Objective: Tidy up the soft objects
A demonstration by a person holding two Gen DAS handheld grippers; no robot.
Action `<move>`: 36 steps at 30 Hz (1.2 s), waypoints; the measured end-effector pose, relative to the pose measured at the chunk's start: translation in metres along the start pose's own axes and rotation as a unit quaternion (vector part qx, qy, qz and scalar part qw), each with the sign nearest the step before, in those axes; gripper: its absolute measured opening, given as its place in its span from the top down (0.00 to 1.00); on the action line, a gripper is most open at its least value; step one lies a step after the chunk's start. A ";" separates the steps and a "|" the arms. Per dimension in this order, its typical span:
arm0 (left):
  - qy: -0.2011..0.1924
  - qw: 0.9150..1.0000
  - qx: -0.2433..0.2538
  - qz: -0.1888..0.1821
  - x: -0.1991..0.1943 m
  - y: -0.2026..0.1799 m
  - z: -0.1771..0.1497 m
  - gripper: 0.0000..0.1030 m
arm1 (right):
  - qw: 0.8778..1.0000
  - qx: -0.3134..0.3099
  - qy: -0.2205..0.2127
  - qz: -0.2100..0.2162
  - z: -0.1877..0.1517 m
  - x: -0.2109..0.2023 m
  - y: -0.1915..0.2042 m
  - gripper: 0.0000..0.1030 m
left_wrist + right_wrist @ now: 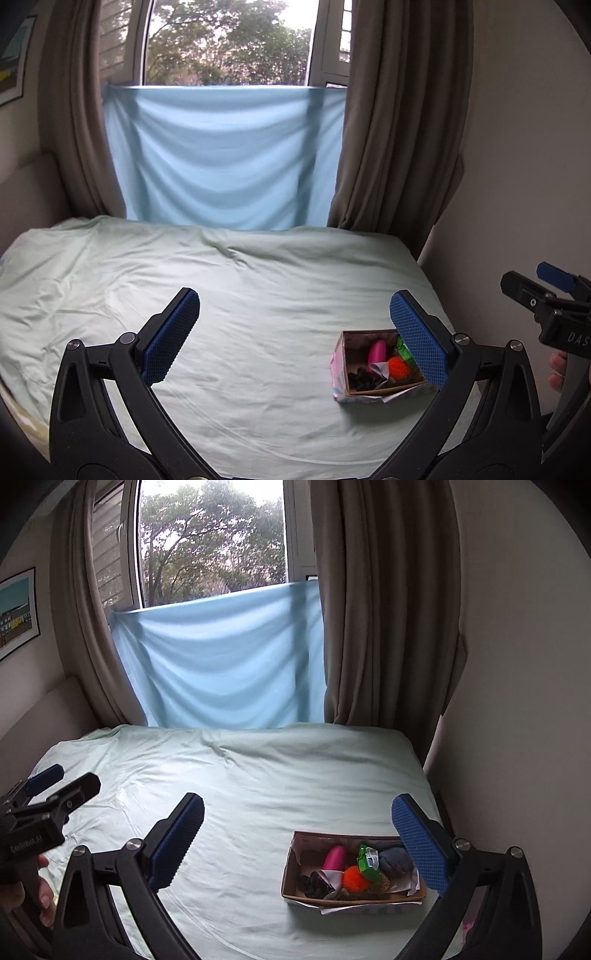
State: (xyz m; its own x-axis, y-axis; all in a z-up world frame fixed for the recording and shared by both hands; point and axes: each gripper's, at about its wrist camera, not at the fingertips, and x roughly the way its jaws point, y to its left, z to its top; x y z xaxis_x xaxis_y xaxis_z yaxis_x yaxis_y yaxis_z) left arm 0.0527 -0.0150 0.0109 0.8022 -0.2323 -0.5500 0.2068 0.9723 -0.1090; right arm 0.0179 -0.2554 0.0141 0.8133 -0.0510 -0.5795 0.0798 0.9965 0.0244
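Lettering reading "DAS" marks the right gripper (pixel 554 291) as seen from the left wrist camera; the left gripper (pixel 55 786) carries a partly legible name ending "AI" in the right wrist view. Both hang above a bed (pixel 258 280) in wrinkled pale-green sheeting, jaws spread wide, blue dimpled pads empty. An open cardboard box (pixel 291 877) sits at the bed's near right, holding a pink cylinder (pixel 335 856), fuzzy orange pom-pom (pixel 356 877), green packet (pixel 367 860) and dark lumps. Only the right wrist view shows a grey rounded item (pixel 395 862) inside. Blue cloth (pixel 221 155) hangs between brown curtains (pixel 399 122) at the window.
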 end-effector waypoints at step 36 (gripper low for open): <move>-0.026 0.999 0.023 0.001 -0.024 -0.014 -0.008 0.00 | 0.999 0.021 -0.025 -0.012 -0.011 -0.024 -0.004 0.02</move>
State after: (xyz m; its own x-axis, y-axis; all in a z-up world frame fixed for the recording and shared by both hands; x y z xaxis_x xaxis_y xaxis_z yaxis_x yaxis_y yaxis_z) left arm 0.0254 -0.0231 0.0190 0.8307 -0.2329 -0.5056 0.2297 0.9707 -0.0698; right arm -0.0087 -0.2571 0.0188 0.8388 -0.0795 -0.5386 0.1231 0.9914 0.0454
